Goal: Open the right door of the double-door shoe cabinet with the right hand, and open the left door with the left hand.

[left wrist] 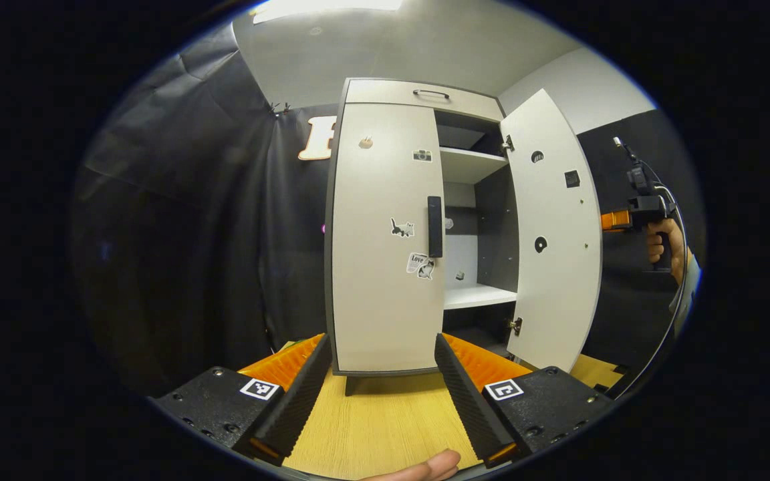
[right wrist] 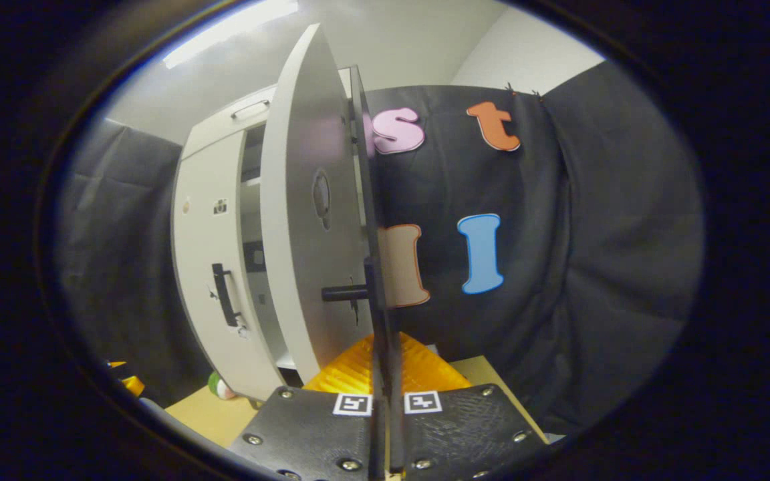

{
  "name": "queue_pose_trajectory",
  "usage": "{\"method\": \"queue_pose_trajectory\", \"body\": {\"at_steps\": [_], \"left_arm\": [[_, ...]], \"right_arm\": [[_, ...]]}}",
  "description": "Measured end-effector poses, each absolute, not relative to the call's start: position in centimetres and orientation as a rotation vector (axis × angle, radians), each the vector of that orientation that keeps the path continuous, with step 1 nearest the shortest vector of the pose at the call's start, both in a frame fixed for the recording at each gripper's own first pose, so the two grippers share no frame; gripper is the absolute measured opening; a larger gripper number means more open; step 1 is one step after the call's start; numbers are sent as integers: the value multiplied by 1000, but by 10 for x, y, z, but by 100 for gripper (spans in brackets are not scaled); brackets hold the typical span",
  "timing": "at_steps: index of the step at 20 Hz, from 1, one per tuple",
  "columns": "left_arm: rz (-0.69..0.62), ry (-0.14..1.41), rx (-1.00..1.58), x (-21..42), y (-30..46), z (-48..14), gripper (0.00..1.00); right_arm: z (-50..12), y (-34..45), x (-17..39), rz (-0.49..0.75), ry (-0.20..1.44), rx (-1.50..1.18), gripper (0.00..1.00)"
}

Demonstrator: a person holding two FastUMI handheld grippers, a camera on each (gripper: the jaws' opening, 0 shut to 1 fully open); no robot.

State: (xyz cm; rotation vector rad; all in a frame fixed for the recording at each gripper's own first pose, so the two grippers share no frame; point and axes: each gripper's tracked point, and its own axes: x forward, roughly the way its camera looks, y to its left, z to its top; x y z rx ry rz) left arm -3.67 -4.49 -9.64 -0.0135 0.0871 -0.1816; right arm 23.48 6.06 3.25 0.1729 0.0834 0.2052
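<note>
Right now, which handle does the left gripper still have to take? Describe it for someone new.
Find the tall pale grey double-door shoe cabinet on the wooden table. Its left door is shut and carries small stickers. The target is the black vertical bar handle at that door's right edge, unlike the horizontal drawer handle on top.

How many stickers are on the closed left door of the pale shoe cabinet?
4 on the closed pale left door: a small round one near the top, a camera sticker, a cat sticker beside the black handle, and one below it.
</note>
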Motion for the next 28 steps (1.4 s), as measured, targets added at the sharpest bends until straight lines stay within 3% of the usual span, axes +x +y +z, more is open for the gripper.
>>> {"method": "queue_pose_trajectory", "body": {"at_steps": [7,9,10,13,14,15,17,18,22,25,28], "left_arm": [[-173,118,-3,-31,-47,-102,96],[-165,109,11,-29,-47,-98,96],[-160,105,16,-26,-49,-96,96],[-172,96,-1,-9,-55,-87,96],[-184,110,-9,-3,-58,-88,95],[-194,110,-19,3,-61,-85,95],[-181,104,-24,17,-60,-76,96],[-173,97,-22,23,-60,-72,92],[-169,74,-9,50,-74,-53,95],[-203,52,-14,74,-96,-36,99],[-238,65,-28,104,-117,-28,95]], "right_arm": [[27,51,232,176,66,174,3],[26,39,226,142,56,182,7],[26,38,220,151,52,206,31],[23,9,204,66,43,232,36],[23,-2,196,49,31,229,47],[25,-6,189,50,22,233,36],[24,-13,175,60,21,234,54],[22,-20,170,49,21,223,70],[16,-27,144,15,5,112,100],[18,-13,119,24,-40,67,100],[9,8,90,47,-59,77,100]]}}
